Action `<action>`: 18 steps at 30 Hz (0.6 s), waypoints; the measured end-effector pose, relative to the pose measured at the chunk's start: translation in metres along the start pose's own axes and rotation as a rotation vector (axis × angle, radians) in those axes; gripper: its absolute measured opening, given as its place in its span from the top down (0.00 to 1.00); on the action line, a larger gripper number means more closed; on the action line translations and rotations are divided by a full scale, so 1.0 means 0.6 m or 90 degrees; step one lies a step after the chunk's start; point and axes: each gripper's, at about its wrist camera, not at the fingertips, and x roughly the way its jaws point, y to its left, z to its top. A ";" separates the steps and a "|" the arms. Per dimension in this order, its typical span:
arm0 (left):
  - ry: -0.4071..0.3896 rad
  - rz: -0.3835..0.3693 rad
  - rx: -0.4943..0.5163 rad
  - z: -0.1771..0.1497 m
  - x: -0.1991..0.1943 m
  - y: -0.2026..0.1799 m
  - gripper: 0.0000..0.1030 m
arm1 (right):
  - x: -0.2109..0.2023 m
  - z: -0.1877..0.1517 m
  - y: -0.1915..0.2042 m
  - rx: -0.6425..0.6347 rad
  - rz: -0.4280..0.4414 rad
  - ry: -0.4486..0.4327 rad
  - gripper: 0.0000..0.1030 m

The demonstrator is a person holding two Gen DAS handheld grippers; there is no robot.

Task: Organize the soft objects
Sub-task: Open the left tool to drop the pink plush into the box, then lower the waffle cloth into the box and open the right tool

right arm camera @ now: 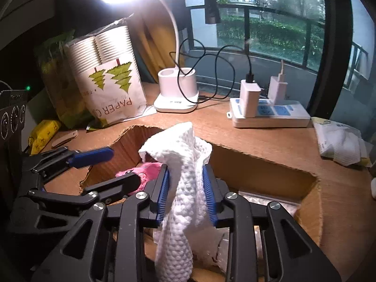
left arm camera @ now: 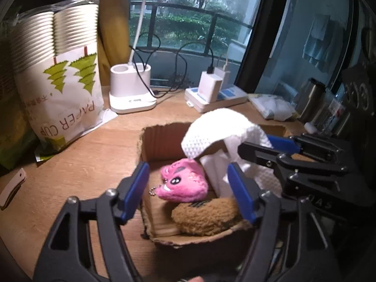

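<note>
A wooden surface [right arm camera: 258, 138] by a window carries an open cardboard box [left arm camera: 162, 141]. The right hand-held gripper [right arm camera: 185, 191] is clenched on a white knitted cloth [right arm camera: 185, 188], pinching it at mid-length between its blue pads. The cloth's long axis runs roughly upright — one end flops over above the pads, the other hangs down toward the box interior. Seen from the left wrist, the same cloth is bunched over the box's far right part, with the right gripper reaching in from the right.

The left hand-held gripper [left arm camera: 188, 188] hovers released over the box's near edge, jaws spread wide and holding nothing. Between and just beyond its fingers lie a pink plush keychain toy [left arm camera: 184, 182] with a bead chain and, nearer the camera, a brown fuzzy soft object [left arm camera: 204, 216], both already inside the box. The cloth lies ahead and to the right of the left gripper; the right one is plainly the nearer, already over the box, so letting go there would likely drop it in.

The box floor under the cloth is hidden, and something shiny, perhaps plastic wrap, in the box's right part is hard to make out. Behind stand a paper cup pack [right arm camera: 110, 80], a desk lamp base [right arm camera: 176, 91] and a power strip [right arm camera: 270, 115].
</note>
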 end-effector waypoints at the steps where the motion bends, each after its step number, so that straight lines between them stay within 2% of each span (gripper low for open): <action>1: -0.006 0.002 0.001 0.000 -0.005 -0.001 0.30 | -0.004 0.000 0.001 -0.002 -0.003 -0.002 0.70; 13: -0.035 0.009 0.005 -0.009 -0.056 -0.003 0.29 | -0.051 -0.009 0.017 -0.005 -0.020 -0.026 0.62; 18: -0.046 0.013 0.000 -0.016 -0.077 0.000 0.29 | -0.071 -0.010 0.027 -0.007 -0.020 -0.039 0.61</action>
